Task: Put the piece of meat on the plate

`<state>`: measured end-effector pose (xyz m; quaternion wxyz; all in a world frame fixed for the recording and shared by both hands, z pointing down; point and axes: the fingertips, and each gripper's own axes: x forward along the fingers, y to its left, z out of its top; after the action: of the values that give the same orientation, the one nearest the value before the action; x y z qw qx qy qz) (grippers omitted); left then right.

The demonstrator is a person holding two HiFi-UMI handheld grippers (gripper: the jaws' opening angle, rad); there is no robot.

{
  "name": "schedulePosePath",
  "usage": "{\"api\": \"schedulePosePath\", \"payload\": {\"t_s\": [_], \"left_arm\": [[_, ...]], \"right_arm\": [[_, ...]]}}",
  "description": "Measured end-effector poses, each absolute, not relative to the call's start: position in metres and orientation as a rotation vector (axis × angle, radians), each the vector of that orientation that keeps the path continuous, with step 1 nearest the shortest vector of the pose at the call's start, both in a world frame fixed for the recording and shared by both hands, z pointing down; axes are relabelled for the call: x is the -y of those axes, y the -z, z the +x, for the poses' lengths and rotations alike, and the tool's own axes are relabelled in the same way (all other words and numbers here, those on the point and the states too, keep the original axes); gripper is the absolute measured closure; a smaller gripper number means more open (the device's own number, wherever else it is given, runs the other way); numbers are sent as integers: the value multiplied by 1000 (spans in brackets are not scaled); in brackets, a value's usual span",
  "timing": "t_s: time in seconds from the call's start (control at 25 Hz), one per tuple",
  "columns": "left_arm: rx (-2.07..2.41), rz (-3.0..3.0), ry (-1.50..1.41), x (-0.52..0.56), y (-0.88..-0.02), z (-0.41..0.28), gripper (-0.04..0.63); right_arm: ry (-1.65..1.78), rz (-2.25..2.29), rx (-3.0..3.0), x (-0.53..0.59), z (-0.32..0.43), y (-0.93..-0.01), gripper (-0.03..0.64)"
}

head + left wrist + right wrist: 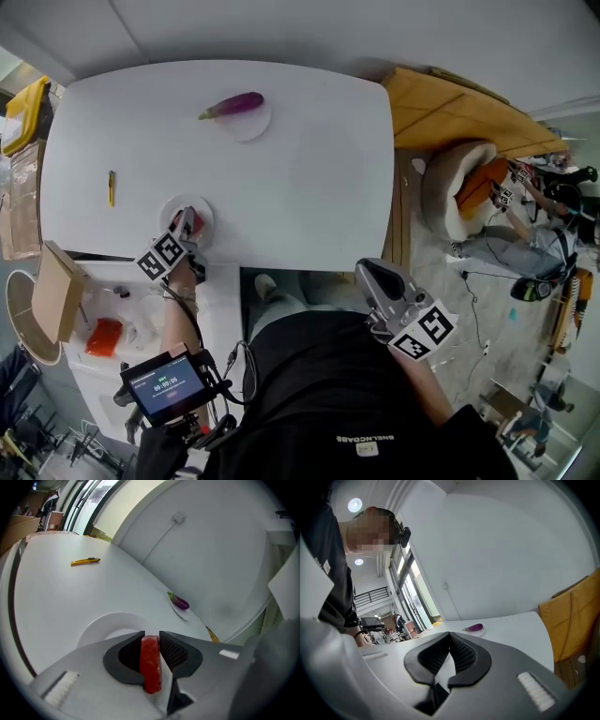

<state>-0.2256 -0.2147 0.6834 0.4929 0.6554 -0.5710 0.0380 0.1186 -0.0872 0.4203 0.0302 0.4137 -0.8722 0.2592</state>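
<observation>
A red slab of meat (151, 660) stands upright between the jaws of my left gripper (151, 634), which is shut on it. Just ahead of and below those jaws lies a small white plate (110, 623). In the head view the left gripper (190, 219) hangs over this plate (169, 208) near the table's front left edge, with a bit of the meat (185, 226) showing. My right gripper (373, 277) is off the table by the person's body. Its pads (461, 654) meet at the tips with nothing between them.
A purple eggplant (234, 104) lies on a second white plate (251, 122) at the table's far side. A yellow utility knife (111, 187) lies at the left. Right of the table (309, 178) are a wooden bench (450, 103) and a cushioned seat (457, 192). A cardboard box (54, 291) stands at front left.
</observation>
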Motion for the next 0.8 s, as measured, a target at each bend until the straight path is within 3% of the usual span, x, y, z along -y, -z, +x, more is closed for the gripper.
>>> {"api": "schedulePosePath", "payload": {"t_s": [0.8], "left_arm": [[1403, 1610, -194, 236, -685, -217, 356]], "right_arm": [[-803, 1271, 2706, 99, 125, -405, 612]]}}
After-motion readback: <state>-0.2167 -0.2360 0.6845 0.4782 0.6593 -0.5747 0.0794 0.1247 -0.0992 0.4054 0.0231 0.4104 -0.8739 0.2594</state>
